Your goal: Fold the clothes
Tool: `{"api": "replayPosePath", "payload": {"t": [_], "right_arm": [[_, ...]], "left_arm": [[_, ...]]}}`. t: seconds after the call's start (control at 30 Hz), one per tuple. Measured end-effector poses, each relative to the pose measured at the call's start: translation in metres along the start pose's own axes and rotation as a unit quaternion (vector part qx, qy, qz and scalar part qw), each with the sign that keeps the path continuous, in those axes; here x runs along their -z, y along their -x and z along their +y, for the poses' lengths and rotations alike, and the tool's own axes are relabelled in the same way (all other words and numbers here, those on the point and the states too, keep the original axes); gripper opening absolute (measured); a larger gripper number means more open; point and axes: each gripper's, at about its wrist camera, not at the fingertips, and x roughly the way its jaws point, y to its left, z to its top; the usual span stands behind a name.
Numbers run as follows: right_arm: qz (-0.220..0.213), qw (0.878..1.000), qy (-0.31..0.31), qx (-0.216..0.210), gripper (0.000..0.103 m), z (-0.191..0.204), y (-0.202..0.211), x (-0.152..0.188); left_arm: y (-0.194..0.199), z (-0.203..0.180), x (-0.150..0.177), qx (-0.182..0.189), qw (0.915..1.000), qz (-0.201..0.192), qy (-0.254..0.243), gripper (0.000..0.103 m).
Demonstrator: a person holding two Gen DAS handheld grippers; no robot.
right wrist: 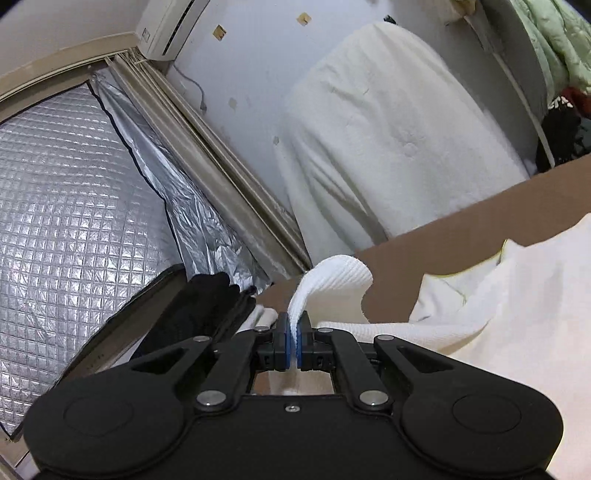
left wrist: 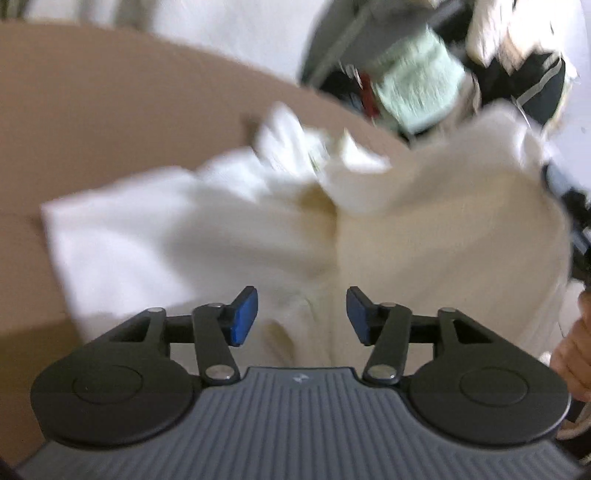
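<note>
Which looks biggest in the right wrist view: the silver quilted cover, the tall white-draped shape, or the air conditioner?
1. Silver quilted cover, by a small margin.
2. White-draped shape, close behind; the fisheye lens and differing nearness make this pair unsure.
3. Air conditioner, clearly smallest, cut off by the frame edge.

I count one white garment (left wrist: 229, 236) spread on one brown table (left wrist: 92, 110), toward its far edge. I count two grippers: the left gripper (left wrist: 302, 317) and the right gripper (right wrist: 294, 345). One air conditioner (right wrist: 166, 27) shows.
</note>
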Motion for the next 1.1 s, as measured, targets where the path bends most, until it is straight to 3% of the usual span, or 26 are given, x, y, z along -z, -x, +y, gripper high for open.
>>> {"api": "replayPosePath", "payload": {"t": [0.03,0.17,0.23,0.3,0.4,0.43,0.53,0.57,0.63,0.67,0.7,0.77,0.83,0.97,1.1], "right_arm": [[-0.001,1.000,0.001,0.000,0.004,0.000,0.000,0.000],[-0.003,1.000,0.004,-0.004,0.004,-0.003,0.002,-0.001],[-0.005,1.000,0.000,-0.008,0.004,-0.006,0.003,0.000],[-0.005,1.000,-0.008,-0.010,0.004,-0.009,0.002,0.002],[-0.009,1.000,-0.021,-0.015,0.004,-0.008,-0.010,0.003],[-0.013,0.999,-0.025,-0.017,0.004,-0.007,-0.018,0.002],[-0.016,0.999,-0.036,-0.020,0.007,-0.001,-0.041,0.000],[0.003,0.999,-0.032,-0.017,0.012,0.003,-0.054,-0.001],[0.072,0.997,-0.021,-0.012,0.020,0.013,-0.082,-0.001],[0.109,0.994,-0.017,-0.013,0.032,0.016,-0.091,-0.001],[0.130,0.991,-0.012,-0.015,0.041,0.016,-0.094,-0.003],[0.146,0.989,0.005,-0.016,0.048,0.011,-0.088,-0.013],[0.149,0.988,0.025,0.007,0.056,-0.003,-0.074,-0.028],[0.136,0.983,0.067,0.107,0.060,-0.056,-0.037,-0.063],[0.116,0.956,0.112,0.244,0.060,-0.128,-0.014,-0.080]], "left_arm": [[-0.008,-0.004,0.002,-0.024,0.9995,0.013,-0.017,0.006],[0.003,-0.003,-0.002,-0.073,0.9973,-0.010,-0.003,0.006],[0.011,0.000,-0.005,-0.079,0.9967,-0.021,-0.003,0.006],[0.012,-0.003,-0.003,-0.099,0.9946,-0.017,-0.026,0.016],[0.022,-0.004,0.004,-0.189,0.9813,-0.021,-0.031,0.046],[0.032,0.000,0.004,-0.193,0.9803,-0.035,-0.021,0.047],[0.076,0.028,0.002,-0.134,0.9834,-0.101,0.068,0.053],[0.091,0.039,0.004,-0.105,0.9819,-0.123,0.099,0.053],[0.104,0.058,0.009,-0.054,0.9758,-0.151,0.148,0.053],[0.110,0.068,0.012,-0.030,0.9709,-0.164,0.172,0.053],[0.112,0.076,0.016,-0.010,0.9661,-0.172,0.193,0.054],[0.110,0.091,0.023,0.021,0.9573,-0.176,0.228,0.056],[0.101,0.099,0.024,0.034,0.9536,-0.168,0.248,0.056],[0.076,0.098,0.014,0.015,0.9624,-0.139,0.233,0.062],[0.058,0.092,0.006,-0.020,0.9681,-0.127,0.215,0.069]]}}
